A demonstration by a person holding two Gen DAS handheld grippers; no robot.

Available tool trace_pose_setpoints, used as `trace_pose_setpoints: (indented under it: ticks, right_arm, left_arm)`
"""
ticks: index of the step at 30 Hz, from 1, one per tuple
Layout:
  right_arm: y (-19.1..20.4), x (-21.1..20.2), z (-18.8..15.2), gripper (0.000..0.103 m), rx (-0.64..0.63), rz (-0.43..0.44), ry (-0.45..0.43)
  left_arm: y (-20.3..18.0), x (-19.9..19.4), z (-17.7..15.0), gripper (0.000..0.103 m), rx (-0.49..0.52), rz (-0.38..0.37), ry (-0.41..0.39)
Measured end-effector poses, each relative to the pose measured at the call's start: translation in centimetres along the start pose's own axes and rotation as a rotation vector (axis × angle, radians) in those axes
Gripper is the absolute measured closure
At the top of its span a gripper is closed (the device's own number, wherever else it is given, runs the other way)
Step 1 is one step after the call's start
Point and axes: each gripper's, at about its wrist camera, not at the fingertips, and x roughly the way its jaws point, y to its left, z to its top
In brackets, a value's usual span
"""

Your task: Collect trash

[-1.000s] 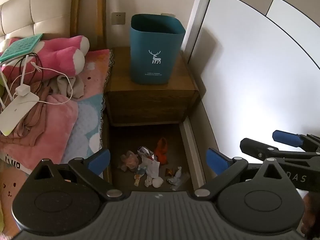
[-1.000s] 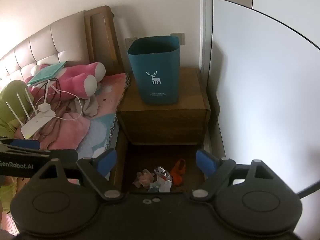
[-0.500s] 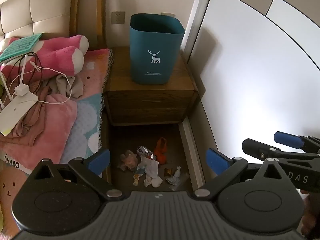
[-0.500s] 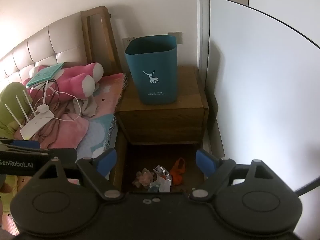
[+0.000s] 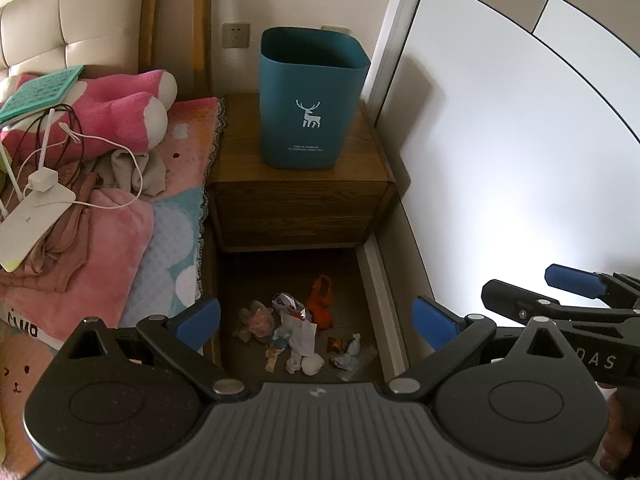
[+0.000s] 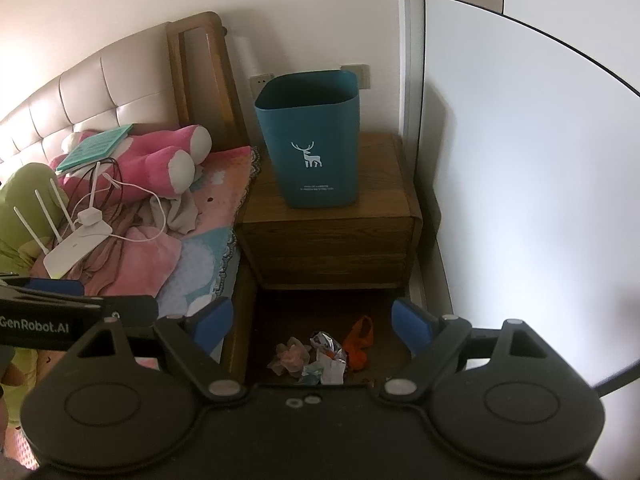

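Observation:
A heap of trash [image 5: 298,328] lies on the dark floor between bed and wardrobe: crumpled tissue, foil wrappers, paper scraps and an orange piece [image 5: 321,300]. The right wrist view shows the same trash heap [image 6: 316,354] low down, partly hidden by the gripper body. A teal bin [image 5: 310,98] with a white deer stands on the wooden nightstand [image 5: 300,196] behind; the right wrist view has the bin [image 6: 310,140] too. My left gripper [image 5: 316,320] hangs open high above the heap, holding nothing. My right gripper [image 6: 312,318] is open and empty as well, beside the left one.
A bed [image 5: 100,216] with pink blankets, a plush toy, a white router [image 5: 30,222] and cables runs along the left. A white wardrobe door [image 5: 520,152] walls in the right. The floor gap with the trash is narrow. Wall sockets [image 5: 236,35] sit behind the bin.
Both views have shifted only slightly; the scene sits marginally differently in frame. Both grippers stay open and the trash has not moved.

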Motion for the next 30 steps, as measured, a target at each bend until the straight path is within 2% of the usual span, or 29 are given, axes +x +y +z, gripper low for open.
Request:
trace_pose_setpoints:
  ticks: [30]
  right_arm:
    - [0.1, 0.0, 0.0, 0.016, -0.005, 0.002, 0.001]
  left_arm:
    - [0.7, -0.1, 0.3, 0.0, 0.0, -0.03, -0.02]
